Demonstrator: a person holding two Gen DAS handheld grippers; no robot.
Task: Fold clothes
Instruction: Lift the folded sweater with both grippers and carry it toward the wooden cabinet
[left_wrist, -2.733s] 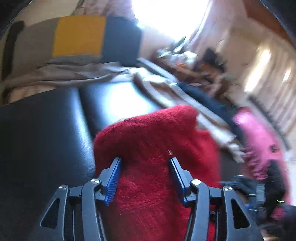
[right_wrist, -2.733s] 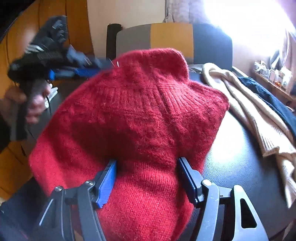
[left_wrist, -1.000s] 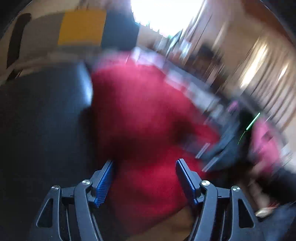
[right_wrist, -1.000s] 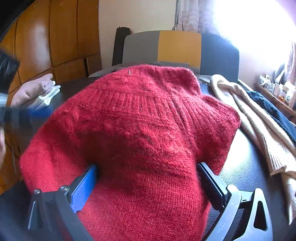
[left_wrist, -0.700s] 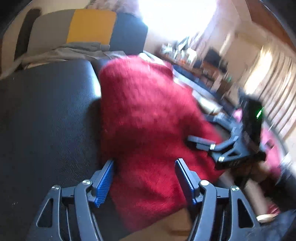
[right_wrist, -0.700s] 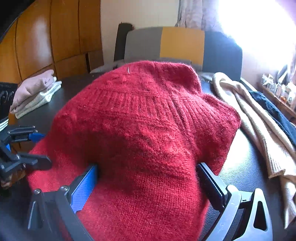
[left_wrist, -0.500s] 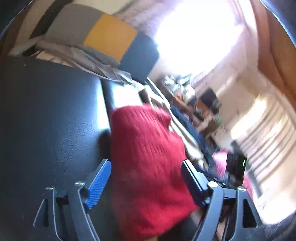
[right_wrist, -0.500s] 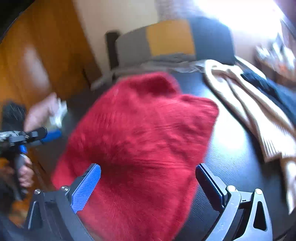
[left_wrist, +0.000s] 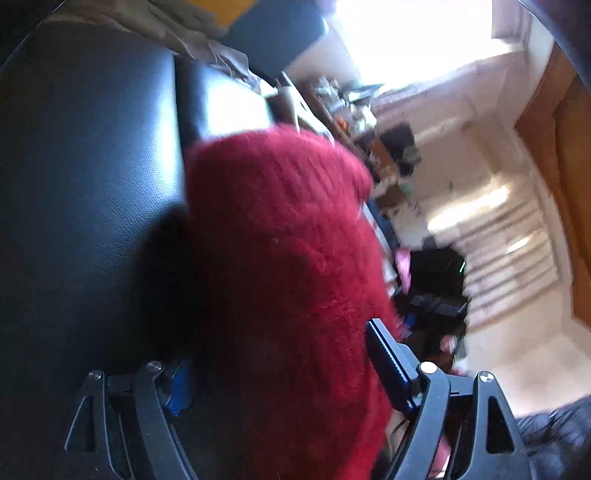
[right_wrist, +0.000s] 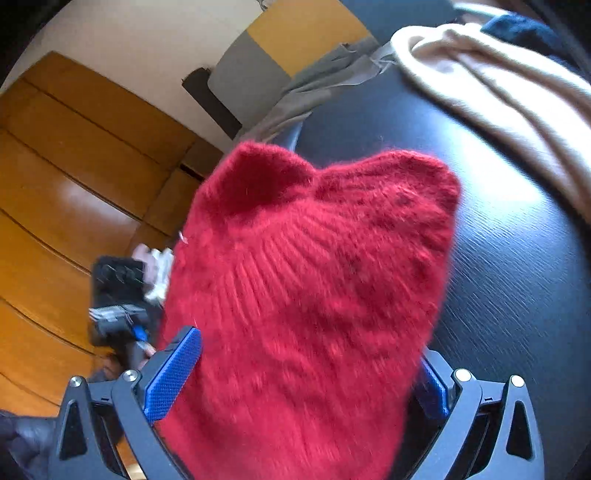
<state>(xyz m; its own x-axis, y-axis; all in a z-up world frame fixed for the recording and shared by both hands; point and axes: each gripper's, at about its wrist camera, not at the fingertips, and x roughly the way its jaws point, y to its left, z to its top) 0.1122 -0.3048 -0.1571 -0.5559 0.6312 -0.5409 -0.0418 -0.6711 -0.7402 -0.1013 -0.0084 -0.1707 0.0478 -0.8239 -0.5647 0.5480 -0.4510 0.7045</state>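
Red sweater (right_wrist: 310, 280) cut off below, left gripper (left_wrist: 284, 373) blue pad half hidden, room beyond blurred

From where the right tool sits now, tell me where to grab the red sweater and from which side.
Probably pinch the red sweater at its near edge, coming in low and straight ahead from the right tool. The knit is bunched into a thick mound on the black surface, wider than the open tool, so a thin edge layer suits better than the bulk.

1 red sweater (right_wrist: 314, 295), 1 beige garment (right_wrist: 498, 92), 1 grey cloth (right_wrist: 325, 81), 2 grippers.
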